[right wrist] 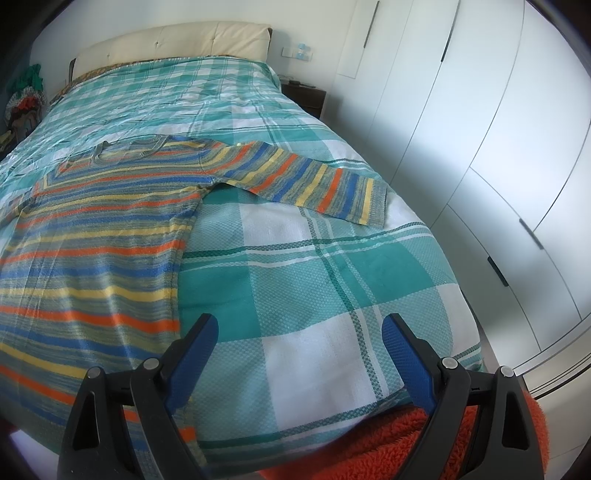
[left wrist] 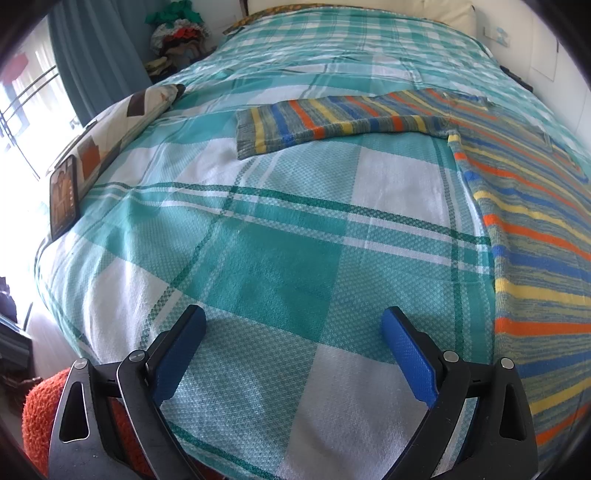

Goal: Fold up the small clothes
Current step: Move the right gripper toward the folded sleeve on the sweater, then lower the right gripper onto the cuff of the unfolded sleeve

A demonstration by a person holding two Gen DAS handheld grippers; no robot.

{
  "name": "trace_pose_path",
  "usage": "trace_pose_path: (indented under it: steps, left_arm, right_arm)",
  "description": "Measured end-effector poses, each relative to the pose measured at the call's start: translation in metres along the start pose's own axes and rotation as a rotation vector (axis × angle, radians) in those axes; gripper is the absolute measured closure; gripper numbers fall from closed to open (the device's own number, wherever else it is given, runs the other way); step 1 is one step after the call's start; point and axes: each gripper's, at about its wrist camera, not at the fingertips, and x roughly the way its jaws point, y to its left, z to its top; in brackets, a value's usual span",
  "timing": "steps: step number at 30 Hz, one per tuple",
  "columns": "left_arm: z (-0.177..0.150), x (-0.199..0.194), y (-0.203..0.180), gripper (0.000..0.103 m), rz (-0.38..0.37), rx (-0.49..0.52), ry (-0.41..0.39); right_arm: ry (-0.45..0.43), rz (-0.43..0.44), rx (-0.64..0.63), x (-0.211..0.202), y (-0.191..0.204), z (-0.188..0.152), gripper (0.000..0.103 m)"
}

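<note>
A striped knit sweater (left wrist: 535, 221) in blue, orange, yellow and grey lies flat on the bed, sleeves spread out. In the left wrist view its left sleeve (left wrist: 332, 122) reaches across the middle. In the right wrist view the sweater body (right wrist: 96, 243) fills the left and the right sleeve (right wrist: 314, 181) runs to the right. My left gripper (left wrist: 293, 321) is open and empty above the bedspread, left of the sweater's hem. My right gripper (right wrist: 299, 328) is open and empty just right of the sweater's lower edge.
The bed has a teal and white checked bedspread (left wrist: 258, 236). A patterned pillow (left wrist: 122, 122) and a phone (left wrist: 64, 195) lie at its left edge. An orange fuzzy cover (right wrist: 388, 446) hangs at the foot. White wardrobe doors (right wrist: 480, 147) stand on the right. A pile of clothes (left wrist: 177, 33) sits at the far left.
</note>
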Motion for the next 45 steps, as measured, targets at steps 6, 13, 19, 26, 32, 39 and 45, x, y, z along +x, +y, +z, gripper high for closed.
trace_pose_path:
  steps: [6, 13, 19, 26, 32, 39, 45]
  left_arm:
    - [0.000, 0.000, 0.000, 0.006, 0.002, 0.002, -0.001]
    - [-0.001, 0.001, 0.001, 0.006, -0.001, -0.006, -0.003]
    - [-0.002, -0.002, 0.003, 0.006, -0.012, -0.013, -0.008]
    - [0.001, -0.009, 0.001, 0.006, 0.007, -0.005, -0.028]
    - [0.010, -0.053, -0.008, 0.006, 0.001, 0.006, -0.043]
    - [0.013, -0.127, -0.035, 0.004, -0.093, 0.062, -0.064]
    - [0.015, -0.131, -0.046, 0.004, -0.075, 0.076, -0.059]
  right_arm:
    - [0.002, 0.001, 0.000, 0.000, 0.000, 0.000, 0.014]
    - [0.004, 0.015, 0.008, 0.001, -0.001, -0.001, 0.013]
    - [0.019, 0.144, 0.115, 0.005, -0.024, 0.013, 0.014]
    - [0.021, 0.216, 0.346, 0.063, -0.114, 0.089, 0.014]
    - [0.013, 0.220, 0.334, 0.056, -0.118, 0.093, 0.014]
    - [0.071, 0.246, 0.273, 0.053, -0.080, 0.056, 0.014]
    - [0.075, 0.261, 0.196, 0.052, -0.060, 0.055, 0.014]
